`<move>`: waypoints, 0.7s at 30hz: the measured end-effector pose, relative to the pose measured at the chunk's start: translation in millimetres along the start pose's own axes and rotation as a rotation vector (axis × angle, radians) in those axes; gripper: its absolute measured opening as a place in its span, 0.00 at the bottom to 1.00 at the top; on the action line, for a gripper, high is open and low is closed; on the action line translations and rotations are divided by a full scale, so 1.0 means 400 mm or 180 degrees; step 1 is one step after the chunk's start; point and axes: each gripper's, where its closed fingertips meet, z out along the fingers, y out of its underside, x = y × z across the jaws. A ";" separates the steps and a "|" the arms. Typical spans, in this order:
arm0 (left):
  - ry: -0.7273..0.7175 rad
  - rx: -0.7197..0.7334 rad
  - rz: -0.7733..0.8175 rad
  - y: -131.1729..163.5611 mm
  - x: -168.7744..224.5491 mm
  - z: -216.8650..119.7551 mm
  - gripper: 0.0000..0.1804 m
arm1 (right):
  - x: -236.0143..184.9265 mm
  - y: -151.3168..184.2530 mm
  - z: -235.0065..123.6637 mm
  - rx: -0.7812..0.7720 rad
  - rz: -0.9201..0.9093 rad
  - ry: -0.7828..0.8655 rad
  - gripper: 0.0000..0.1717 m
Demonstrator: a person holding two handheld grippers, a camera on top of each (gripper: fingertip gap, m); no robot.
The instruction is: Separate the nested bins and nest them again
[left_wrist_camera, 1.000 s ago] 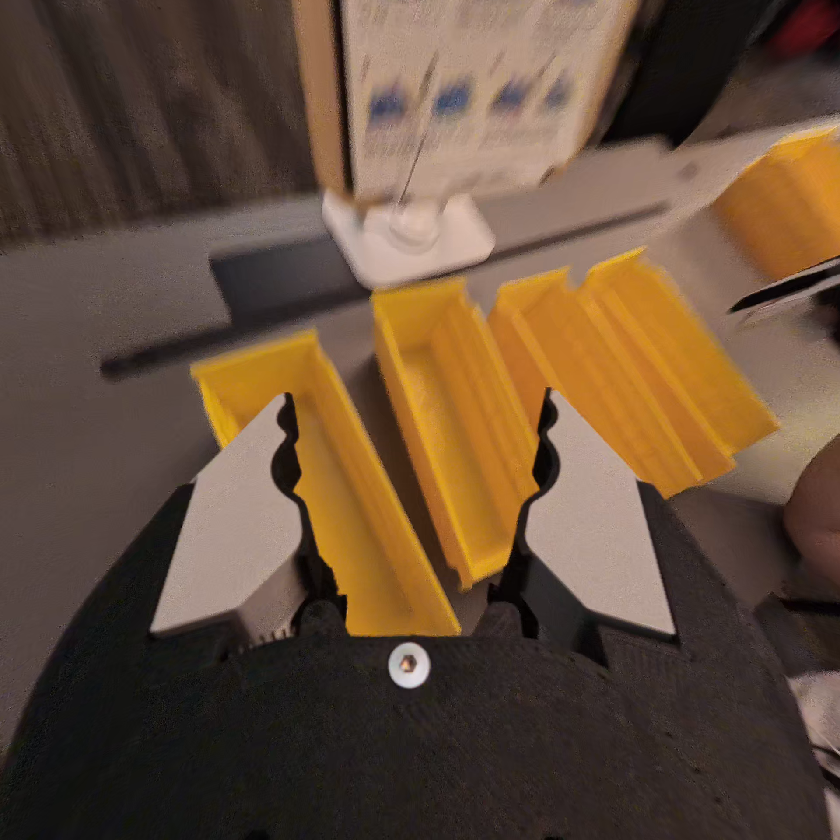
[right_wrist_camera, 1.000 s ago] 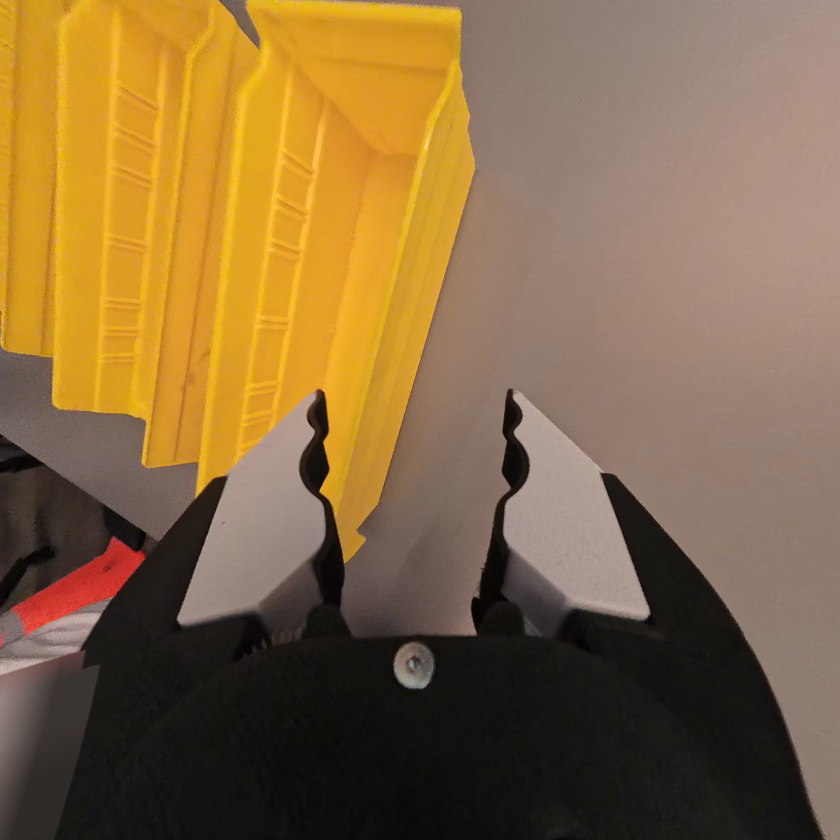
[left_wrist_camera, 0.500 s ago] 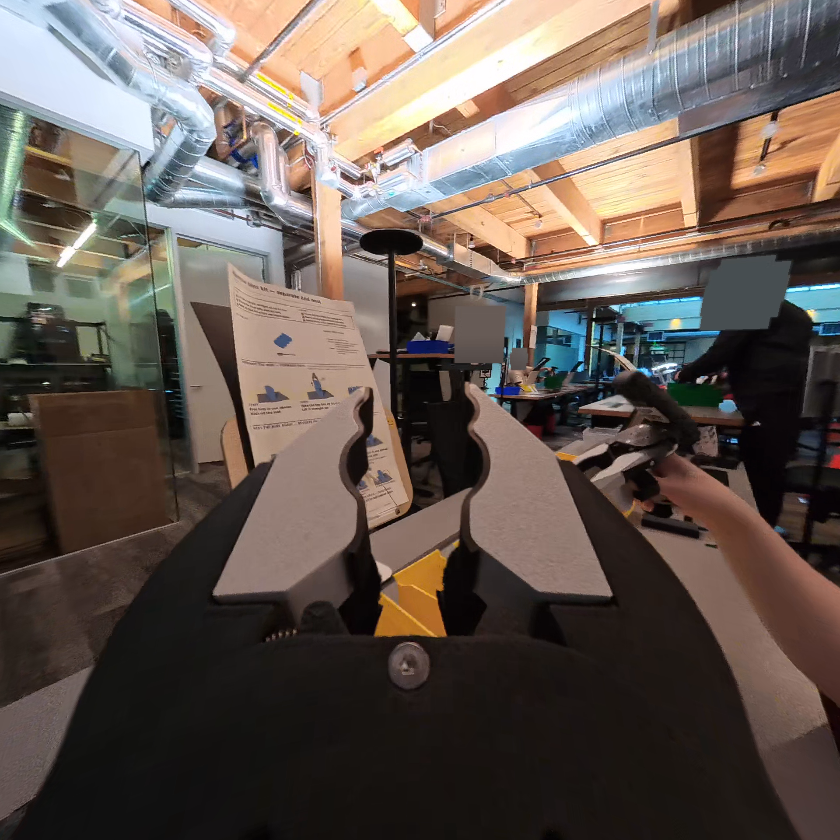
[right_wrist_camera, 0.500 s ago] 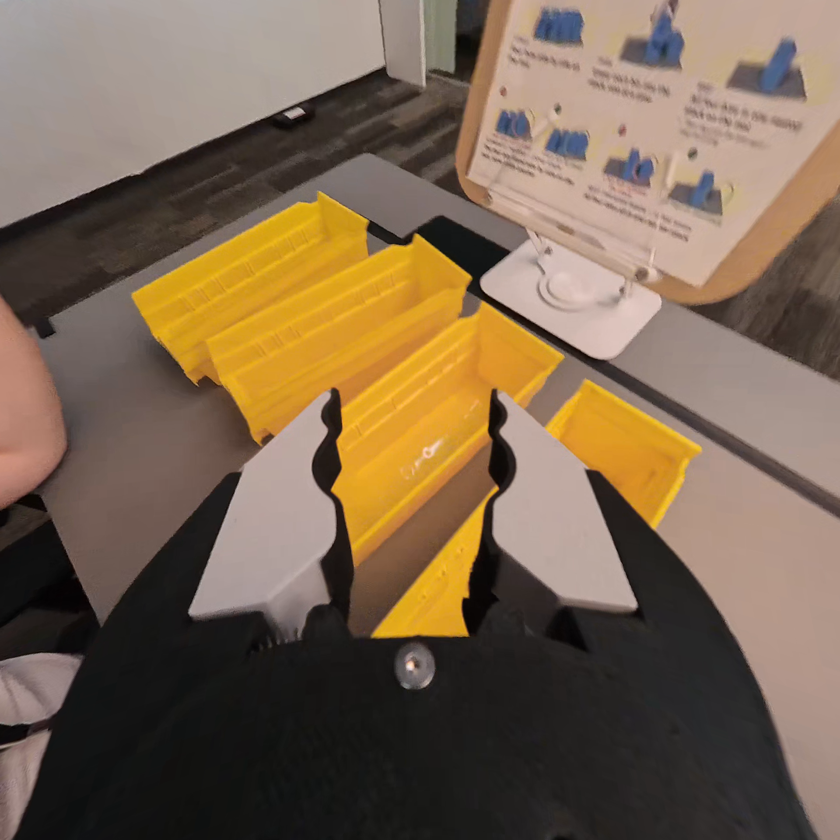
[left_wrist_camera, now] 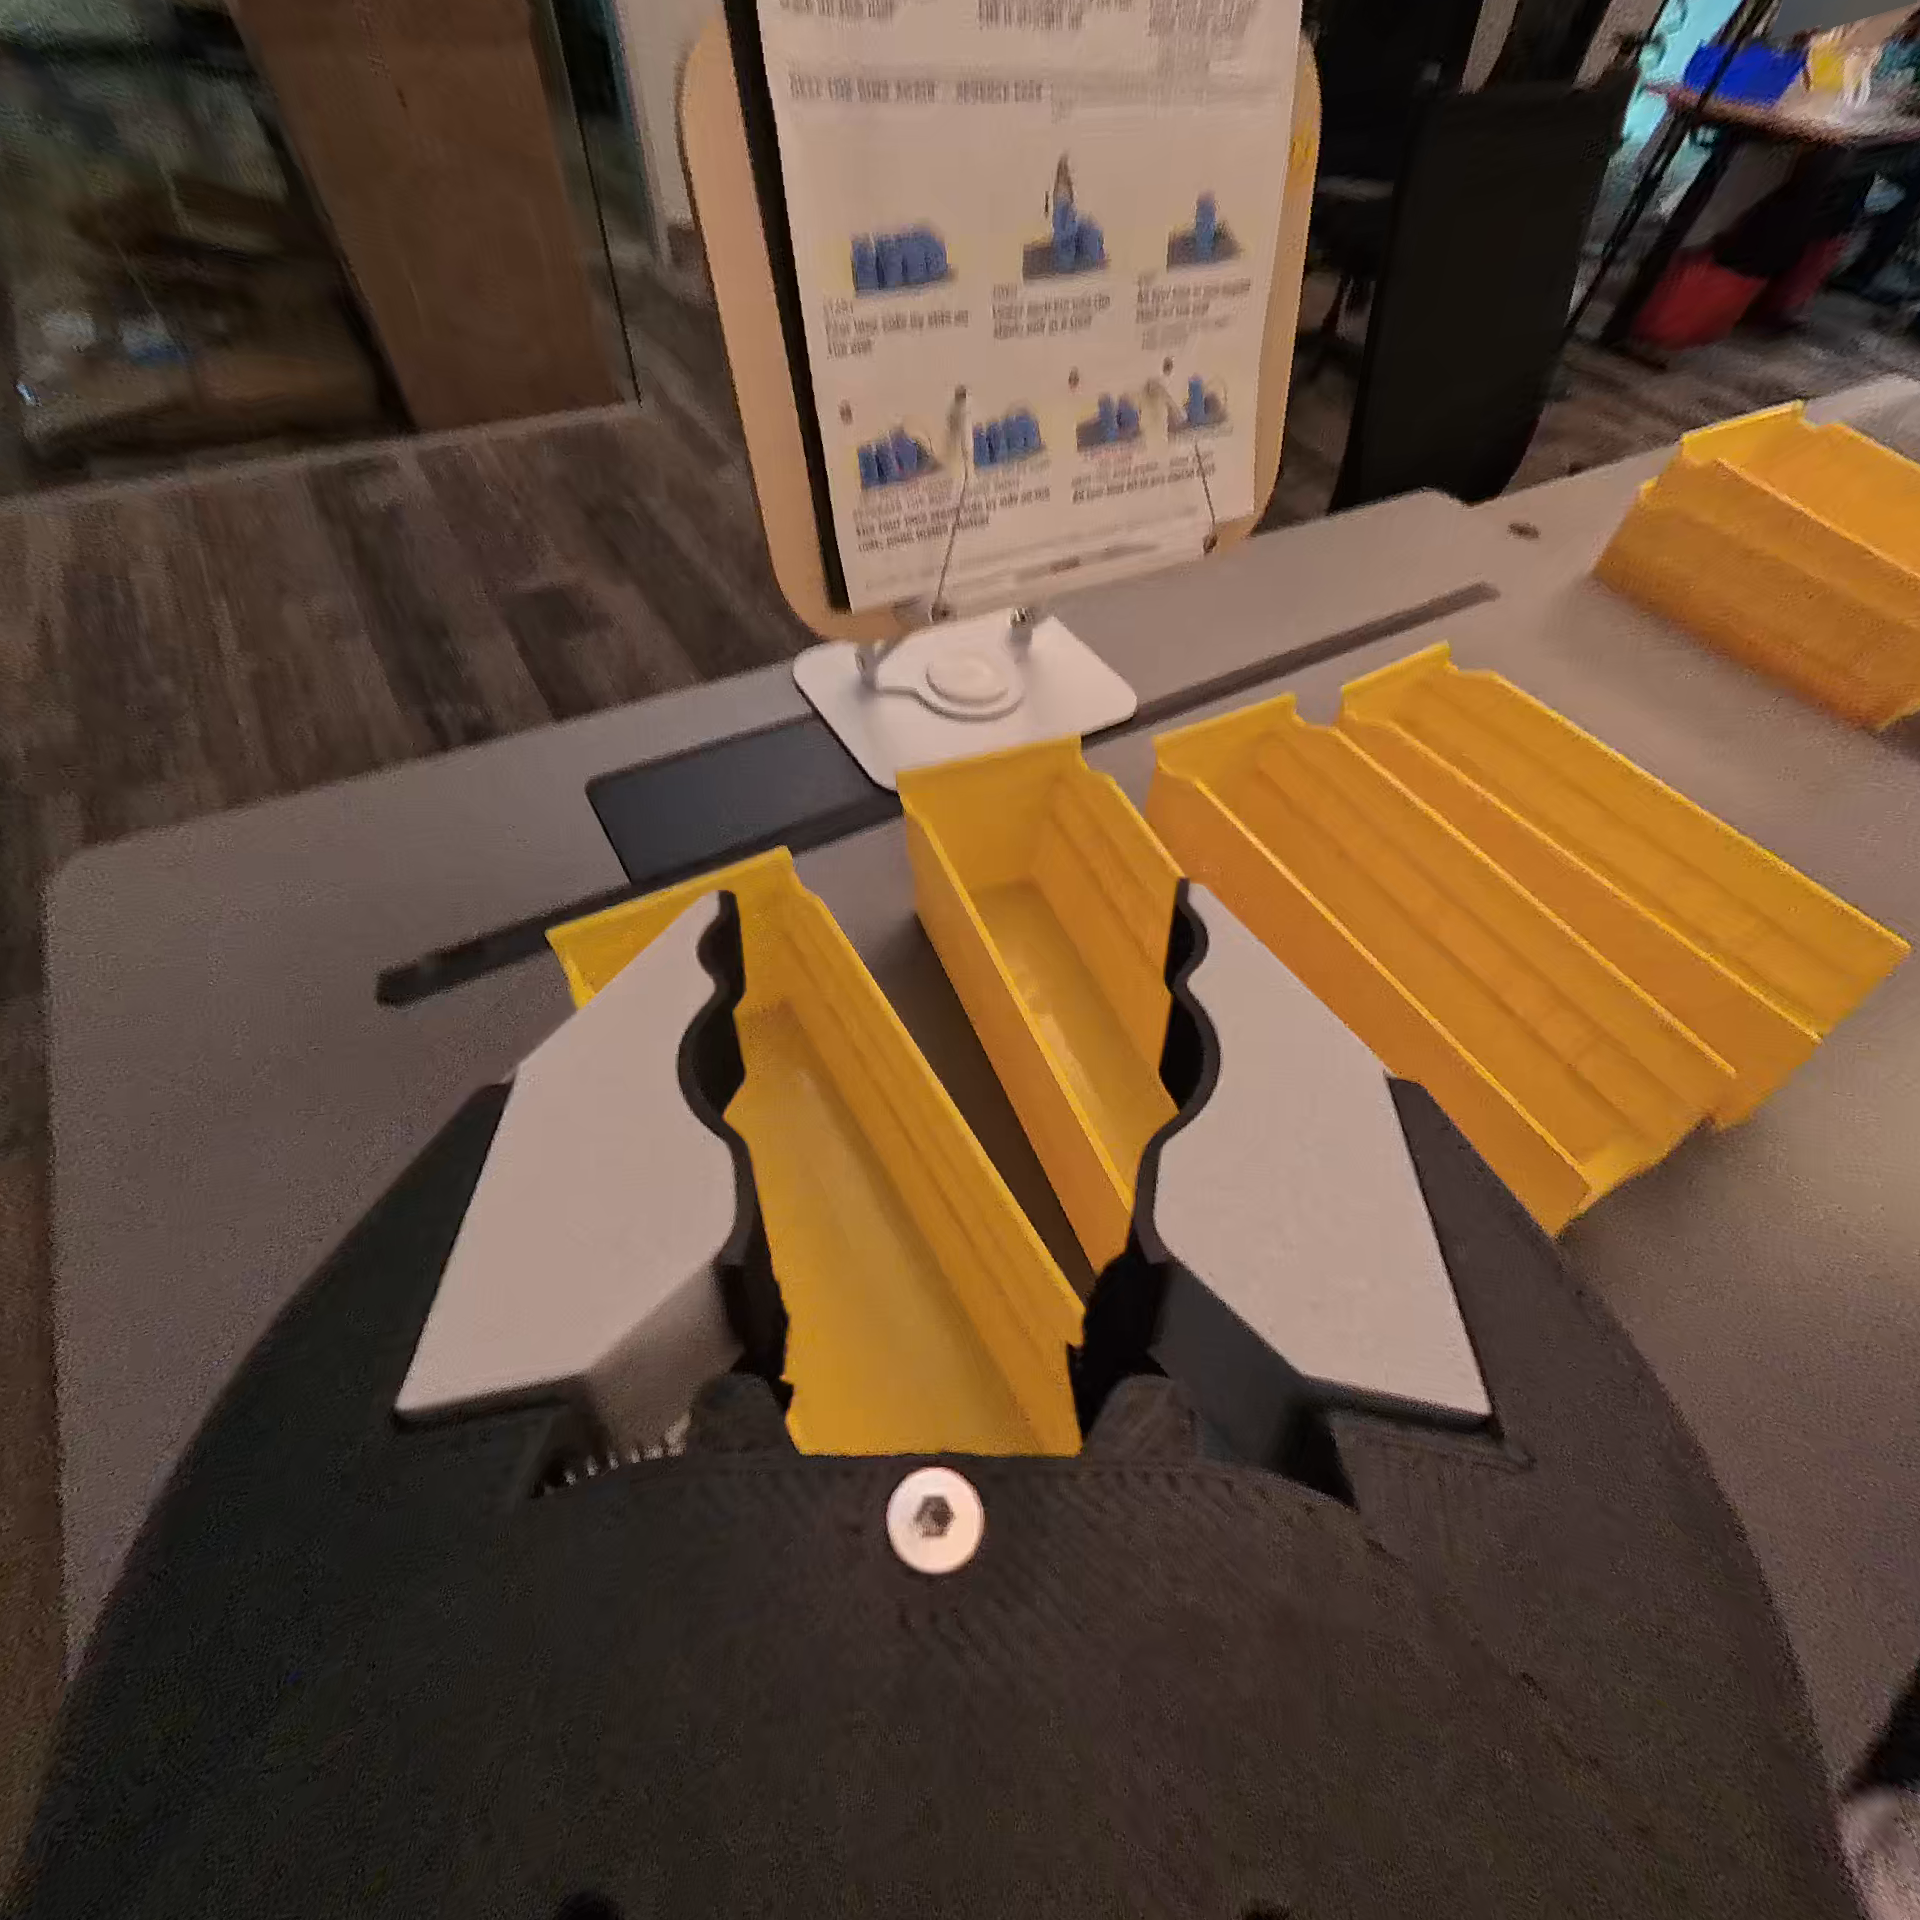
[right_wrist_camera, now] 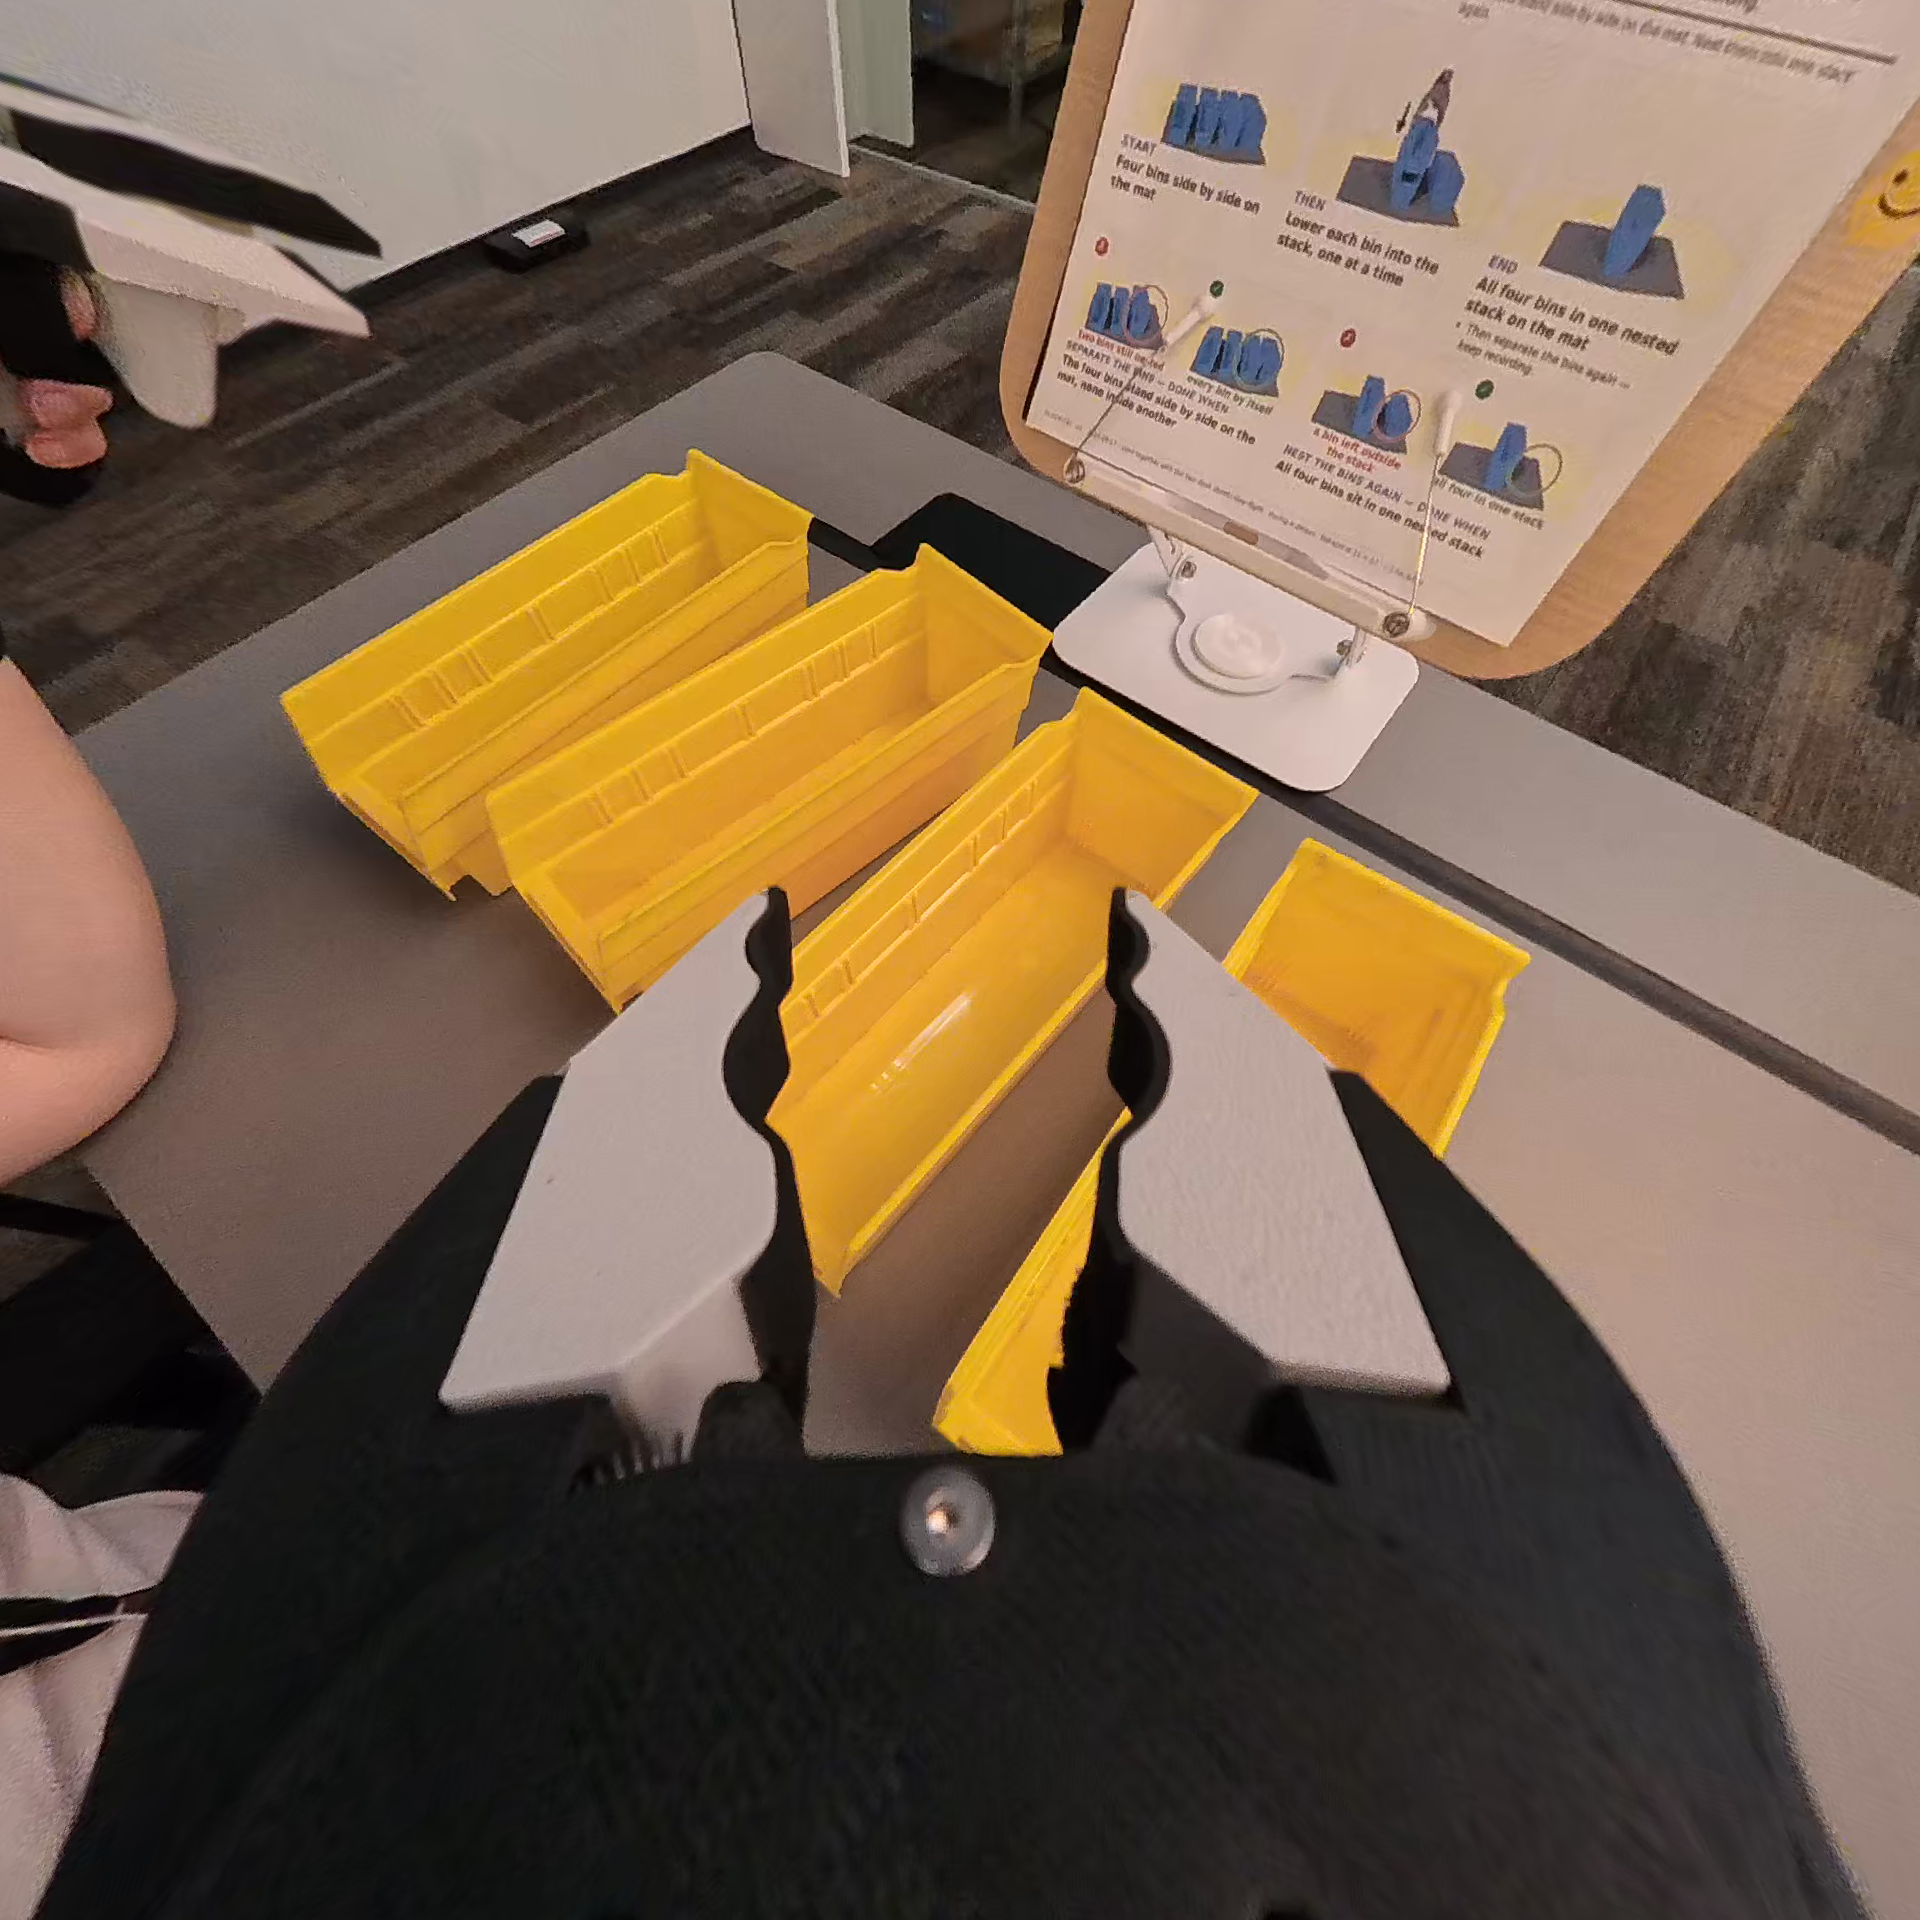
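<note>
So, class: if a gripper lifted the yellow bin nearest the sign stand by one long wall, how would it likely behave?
The yellow bin looks thin-walled and empty, so probably light. Its ribbed long wall suggests fair stiffness, though it may flex a little. The glossy floor hints at slippery plastic, and held by one wall, such a long bin would likely tilt.

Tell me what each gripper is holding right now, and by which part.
Nothing is held. The left gripper and right gripper both hover with jaws open above the yellow bins, which rest on the grey table.
</note>
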 end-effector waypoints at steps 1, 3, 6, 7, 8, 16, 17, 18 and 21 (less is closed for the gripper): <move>0.0044 -0.0092 -0.0040 0.013 0.006 0.006 0.46 | 0.001 0.005 -0.001 -0.0013 0.0018 0.0000 0.35; 0.0155 -0.0161 -0.0072 0.022 0.028 0.019 0.47 | 0.005 0.015 -0.002 -0.0054 0.0051 0.0021 0.35; 0.0241 -0.0157 -0.0041 0.020 0.077 0.055 0.47 | 0.010 0.026 -0.003 -0.0094 0.0082 0.0055 0.36; 0.0260 -0.0209 -0.0004 0.026 0.099 0.076 0.50 | 0.012 0.029 -0.004 -0.0110 0.0097 0.0065 0.36; 0.0282 -0.0293 0.0022 0.038 0.123 0.103 0.55 | 0.015 0.032 -0.007 -0.0122 0.0117 0.0075 0.36; 0.0303 -0.0985 -0.0076 0.162 0.249 0.319 0.77 | 0.036 0.043 -0.019 -0.0083 0.0319 0.0012 0.36; 0.0193 -0.1131 0.0030 0.187 0.247 0.332 0.79 | 0.037 0.047 -0.020 -0.0112 0.0329 -0.0019 0.36; 0.0097 -0.1237 0.0097 0.207 0.243 0.341 0.79 | 0.039 0.049 -0.022 -0.0130 0.0322 -0.0044 0.36; 0.0048 -0.1344 0.0043 0.233 0.246 0.357 0.78 | 0.064 0.048 -0.035 -0.0086 0.0299 -0.0051 0.36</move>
